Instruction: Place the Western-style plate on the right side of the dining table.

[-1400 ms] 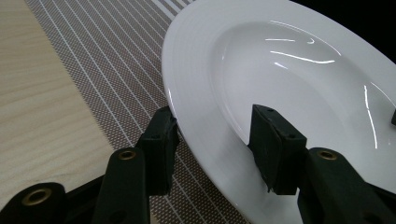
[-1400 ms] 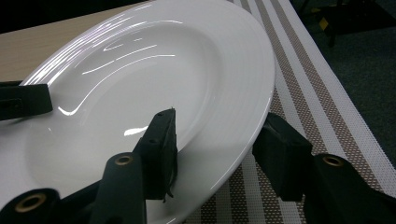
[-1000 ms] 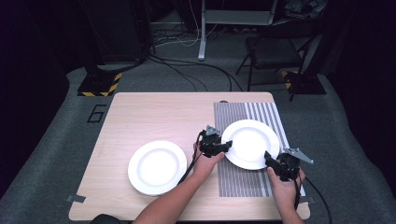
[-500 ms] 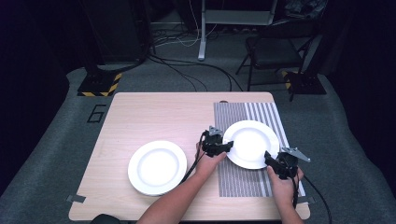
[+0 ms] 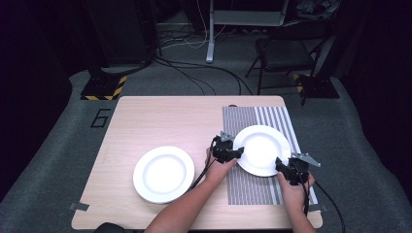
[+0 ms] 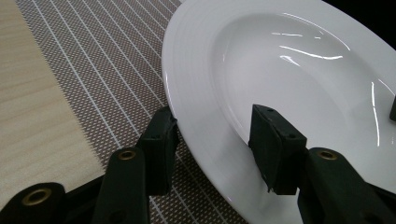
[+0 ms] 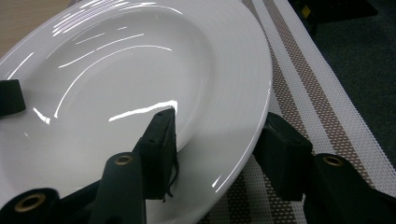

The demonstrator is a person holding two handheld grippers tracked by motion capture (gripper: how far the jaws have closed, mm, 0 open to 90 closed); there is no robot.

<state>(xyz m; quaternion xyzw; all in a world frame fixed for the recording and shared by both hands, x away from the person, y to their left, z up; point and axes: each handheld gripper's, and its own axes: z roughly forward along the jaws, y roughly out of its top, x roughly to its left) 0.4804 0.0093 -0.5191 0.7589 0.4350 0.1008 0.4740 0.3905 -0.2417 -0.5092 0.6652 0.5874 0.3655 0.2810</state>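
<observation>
A white deep plate (image 5: 262, 148) is over a striped mat (image 5: 252, 194) on the right part of the table. My left gripper (image 5: 236, 153) is shut on its left rim, with one jaw under the rim and the other on the inner slope (image 6: 215, 126). At the near right rim my right gripper (image 5: 281, 165) is shut the same way (image 7: 222, 133). In the left gripper view the plate (image 6: 289, 60) slopes up from the mat (image 6: 107, 60). In the right gripper view the plate (image 7: 140, 70) hangs over the mat (image 7: 299, 79).
A second white plate (image 5: 163, 174) lies on the bare wood of the table (image 5: 160, 121), left of my left forearm. Beyond the table's far edge there are cables, a chair (image 5: 286, 53) and a stand on grey carpet.
The right gripper and its side of the plate have sunk slightly toward the mat. The left gripper has stayed where it was.
</observation>
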